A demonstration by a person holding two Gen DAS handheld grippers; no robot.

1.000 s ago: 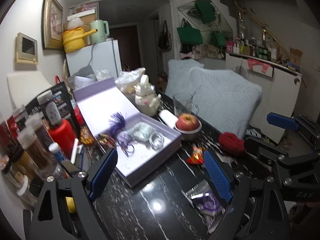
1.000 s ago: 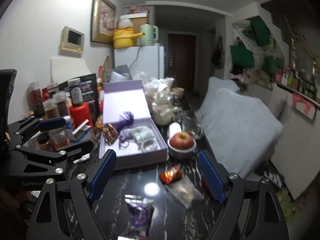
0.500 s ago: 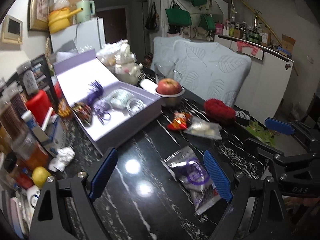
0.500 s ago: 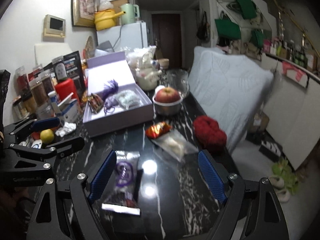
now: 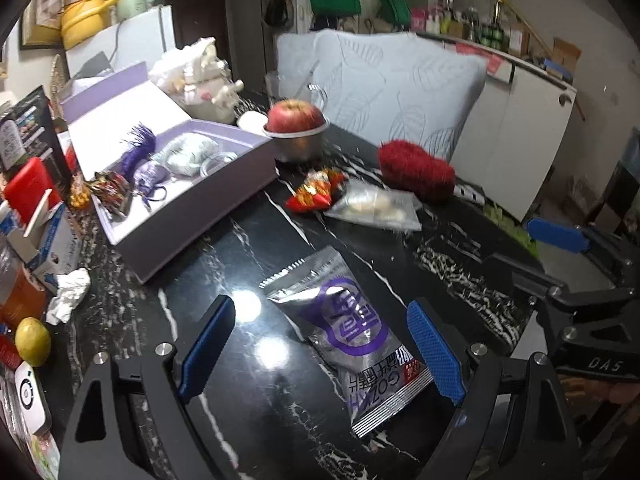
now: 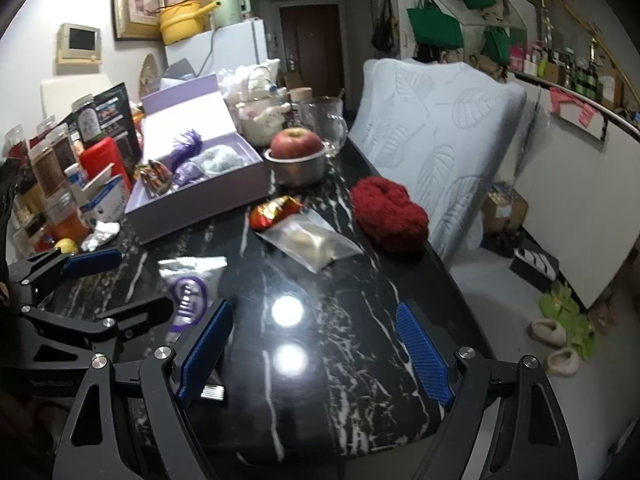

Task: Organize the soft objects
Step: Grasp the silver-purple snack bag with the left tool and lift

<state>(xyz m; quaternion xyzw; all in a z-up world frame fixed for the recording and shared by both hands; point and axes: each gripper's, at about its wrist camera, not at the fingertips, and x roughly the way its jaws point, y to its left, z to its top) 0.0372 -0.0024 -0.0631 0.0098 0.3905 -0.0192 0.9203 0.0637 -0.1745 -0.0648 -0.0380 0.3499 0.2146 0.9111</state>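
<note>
A silver-and-purple snack pouch (image 5: 347,330) lies on the black marble table between the open fingers of my left gripper (image 5: 320,350); it also shows in the right wrist view (image 6: 191,288). A fluffy red soft object (image 5: 416,170) (image 6: 390,214) sits at the table's right edge. A red foil snack (image 5: 316,194) (image 6: 274,210) and a clear bag (image 5: 374,206) (image 6: 316,242) lie mid-table. An open lilac box (image 5: 168,184) (image 6: 192,168) holds purple tassel pouches and other small items. My right gripper (image 6: 316,356) is open and empty over bare table.
An apple in a metal bowl (image 5: 296,126) (image 6: 296,154) stands behind the box. Jars, a red container (image 6: 102,160) and cartons crowd the table's left side. A crumpled tissue (image 5: 68,294) and a lemon (image 5: 33,340) lie left. A pale cushion (image 6: 432,128) leans right of the table.
Both grippers have pulled back and tilted down toward the near table. The purple pouch now lies between my left gripper's fingers. Both stay open.
</note>
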